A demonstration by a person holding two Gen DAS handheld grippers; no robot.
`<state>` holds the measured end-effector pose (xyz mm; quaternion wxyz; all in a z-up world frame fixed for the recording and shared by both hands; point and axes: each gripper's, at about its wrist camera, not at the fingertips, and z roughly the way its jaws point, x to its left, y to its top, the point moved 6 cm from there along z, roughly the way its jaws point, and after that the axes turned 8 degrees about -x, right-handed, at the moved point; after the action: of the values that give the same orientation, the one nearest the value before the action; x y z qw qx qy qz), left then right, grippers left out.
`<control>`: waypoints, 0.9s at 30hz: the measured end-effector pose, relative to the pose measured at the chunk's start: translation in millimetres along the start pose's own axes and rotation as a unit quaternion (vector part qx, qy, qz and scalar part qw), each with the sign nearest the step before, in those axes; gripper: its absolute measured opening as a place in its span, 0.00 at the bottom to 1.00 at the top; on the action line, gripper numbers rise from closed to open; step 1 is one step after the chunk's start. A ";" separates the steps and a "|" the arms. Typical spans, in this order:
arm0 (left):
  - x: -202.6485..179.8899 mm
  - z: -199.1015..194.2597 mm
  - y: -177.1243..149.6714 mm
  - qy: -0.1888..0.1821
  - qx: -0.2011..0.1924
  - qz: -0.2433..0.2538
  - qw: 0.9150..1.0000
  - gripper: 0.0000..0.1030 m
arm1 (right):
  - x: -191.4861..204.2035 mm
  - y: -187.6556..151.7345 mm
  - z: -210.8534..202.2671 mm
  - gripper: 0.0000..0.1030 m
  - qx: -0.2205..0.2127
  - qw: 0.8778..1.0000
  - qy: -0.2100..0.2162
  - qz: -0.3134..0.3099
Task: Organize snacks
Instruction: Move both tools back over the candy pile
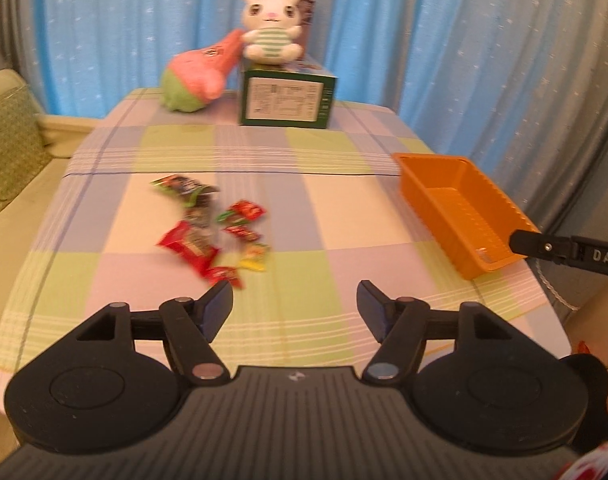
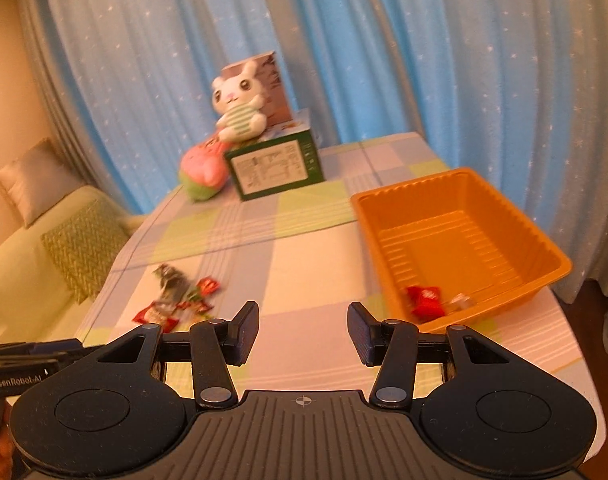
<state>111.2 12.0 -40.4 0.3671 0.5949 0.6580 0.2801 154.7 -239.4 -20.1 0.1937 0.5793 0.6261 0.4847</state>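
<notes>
Your left tool (image 1: 293,306) has its jaws spread with nothing between them, above the near edge of the bench (image 1: 344,208). Your right tool (image 2: 303,332) is also spread and holds nothing. The snack packets (image 1: 211,232) lie scattered left of the bench's middle. The orange tray (image 2: 460,240) sits at the right edge, with a red packet (image 2: 424,300) in its near corner.

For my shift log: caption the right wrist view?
Right gripper open and empty above the table; orange tray holds two snacks, more lie left.
</notes>
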 end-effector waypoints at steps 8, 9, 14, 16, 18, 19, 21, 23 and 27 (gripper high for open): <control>34.0 -5.9 -8.2 0.026 0.003 -0.007 1.000 0.64 | 27.8 -15.6 8.8 0.48 0.014 0.999 0.018 -0.025; 36.4 -5.5 -8.8 0.028 0.004 -0.006 1.000 0.64 | 30.6 -17.1 10.1 0.48 0.015 0.999 0.019 -0.028; 45.7 2.2 -11.9 0.029 0.014 0.003 0.999 0.64 | 40.1 -22.4 20.5 0.48 0.020 0.999 0.025 -0.036; 48.5 8.7 -13.4 0.028 0.022 0.010 0.999 0.64 | 42.8 -24.5 25.4 0.48 0.021 0.999 0.028 -0.040; 49.6 15.7 -15.3 0.025 0.032 0.024 0.999 0.63 | 45.8 -28.3 32.0 0.48 0.028 0.998 0.031 -0.047; 50.2 19.0 -16.0 0.022 0.036 0.032 0.999 0.63 | 47.0 -30.0 35.7 0.48 0.032 0.998 0.033 -0.050; 52.6 28.8 -17.4 0.014 0.048 0.044 0.998 0.63 | 49.4 -33.1 43.7 0.48 0.037 0.997 0.033 -0.057; 55.0 39.0 -18.5 0.004 0.056 0.058 0.997 0.59 | 50.7 -35.9 52.6 0.48 0.042 0.997 0.033 -0.060; 54.6 61.0 -19.6 -0.017 0.072 0.098 0.992 0.51 | 52.5 -42.5 71.4 0.48 0.055 0.996 0.033 -0.068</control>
<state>148.4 59.1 -99.4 0.3050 0.6860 0.6088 0.2563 175.9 -158.1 -71.2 0.1737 0.5291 0.6954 0.4542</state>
